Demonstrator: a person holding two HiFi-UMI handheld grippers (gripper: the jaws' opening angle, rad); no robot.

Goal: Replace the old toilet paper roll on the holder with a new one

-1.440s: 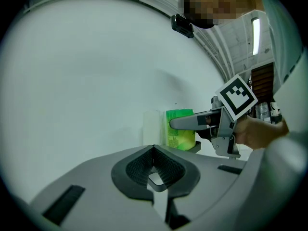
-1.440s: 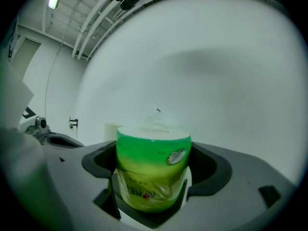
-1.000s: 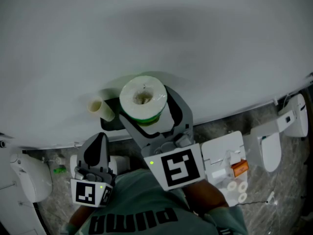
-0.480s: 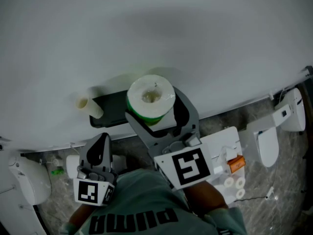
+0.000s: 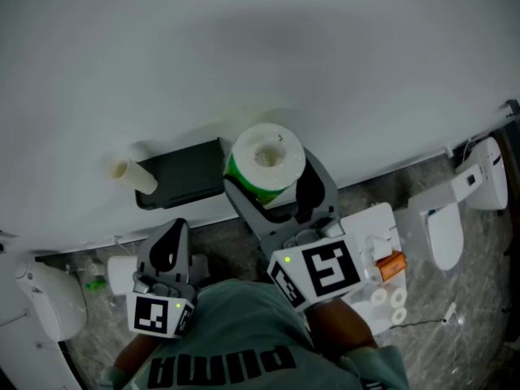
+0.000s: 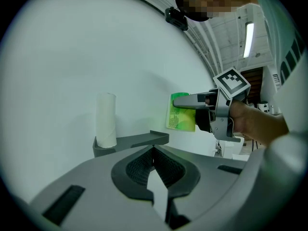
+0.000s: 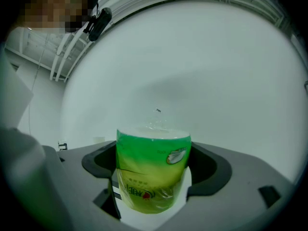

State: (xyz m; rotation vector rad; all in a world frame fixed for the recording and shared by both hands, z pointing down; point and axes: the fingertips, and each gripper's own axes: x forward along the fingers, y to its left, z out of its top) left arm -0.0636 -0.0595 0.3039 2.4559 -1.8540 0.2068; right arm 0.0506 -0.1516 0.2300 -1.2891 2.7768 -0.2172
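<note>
**Head view.** The right tongs [image 5: 274, 182] are clamped on the new toilet paper roll [image 5: 265, 156], one jaw on each side of its green wrapper. The roll stands with its core hole facing the camera. It overlaps the right end of the dark grey holder [image 5: 183, 174], which is fixed to the white wall [image 5: 260, 47]. One second ago the roll covered the middle of the holder; it has since shifted towards the right end. The old cardboard tube [image 5: 128, 173] stands at the holder's left end, and more of the holder's surface now shows than before. The left tongs [image 5: 167, 240] hang below the holder, well apart from it, in about the same place as before. Large white letters on the shirt [image 5: 236, 356], seen upside down, appear to read "puma".

**Left gripper view.** The jaws are together at their tips with nothing between them. The bare tube stands upright on the holder's left end. The new roll is held in the air past the holder's right end, higher than its surface and clear of it.

**Right gripper view.** The jaws are closed against the sides of the roll. It sits upright between them, sealed in clear film. The green label carries print that is upside down here and cannot be read.
</note>
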